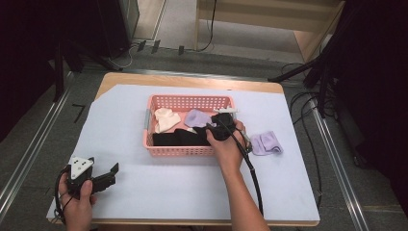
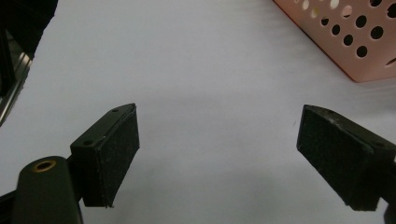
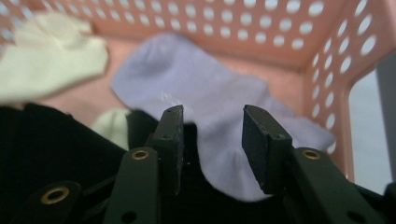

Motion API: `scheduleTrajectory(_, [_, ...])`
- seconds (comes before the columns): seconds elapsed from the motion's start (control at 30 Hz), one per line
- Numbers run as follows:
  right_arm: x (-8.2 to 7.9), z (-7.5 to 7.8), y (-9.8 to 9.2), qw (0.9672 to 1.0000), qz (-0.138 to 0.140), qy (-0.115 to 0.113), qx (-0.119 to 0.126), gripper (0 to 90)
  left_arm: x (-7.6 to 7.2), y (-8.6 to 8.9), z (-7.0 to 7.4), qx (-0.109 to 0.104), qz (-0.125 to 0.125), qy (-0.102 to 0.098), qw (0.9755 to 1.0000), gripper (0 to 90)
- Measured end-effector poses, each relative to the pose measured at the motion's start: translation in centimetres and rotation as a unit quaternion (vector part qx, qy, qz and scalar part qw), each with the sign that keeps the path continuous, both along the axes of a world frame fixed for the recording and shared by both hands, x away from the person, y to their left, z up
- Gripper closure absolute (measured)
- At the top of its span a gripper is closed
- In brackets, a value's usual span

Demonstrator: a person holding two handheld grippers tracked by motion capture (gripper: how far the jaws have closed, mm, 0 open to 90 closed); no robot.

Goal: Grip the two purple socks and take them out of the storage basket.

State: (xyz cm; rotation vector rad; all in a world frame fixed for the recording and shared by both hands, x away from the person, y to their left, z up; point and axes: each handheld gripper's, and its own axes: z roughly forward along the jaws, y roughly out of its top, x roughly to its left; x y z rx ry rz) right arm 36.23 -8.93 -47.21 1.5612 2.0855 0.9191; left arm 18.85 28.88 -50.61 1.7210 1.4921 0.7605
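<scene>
Basket (image 1: 180,150) walls hem my right gripper (image 3: 212,140); lilac sock (image 3: 210,93), black cloth (image 3: 51,149), cream sock (image 3: 46,51) crowd floor. Bare sheet (image 2: 201,70) ahead of my left gripper (image 2: 217,154), passable.

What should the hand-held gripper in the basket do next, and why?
Probably lift out and head for the lilac sock on the table. The right hand-held gripper is open over the lilac sock in the pink basket, pads apart, gripping nothing.

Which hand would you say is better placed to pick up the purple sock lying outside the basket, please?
Right. The right gripper hovers over the pink basket's right end, close to the purple sock on the table beside it. The left gripper rests open near the table's front-left edge.
</scene>
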Motion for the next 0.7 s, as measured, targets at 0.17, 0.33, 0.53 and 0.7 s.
scheduleTrajectory(0.17, [0.2, -0.1, 0.2, 0.9992, -0.007, 0.021, -0.034, 81.5, 0.0, 0.0, 0.0, 0.0, 0.0, 0.0, 1.0, 14.3])
scheduleTrajectory(0.33, [-0.5, 0.1, -0.7, 0.9991, -0.022, -0.036, 0.002, 89.7, 0.0, 0.1, 0.0, 0.0, -0.001, 0.001, 1.0, 14.3])
scheduleTrajectory(0.53, [-1.4, 0.9, -1.6, 0.992, -0.018, -0.114, 0.051, 89.7, 0.0, 0.0, 0.0, 0.001, 0.0, 0.001, 1.0, 14.3])
scheduleTrajectory(0.7, [-2.0, 1.7, -1.7, 0.9859, -0.01, -0.151, 0.072, 89.8, 0.0, 0.0, 0.0, 0.0, 0.001, 0.001, 1.0, 14.3])
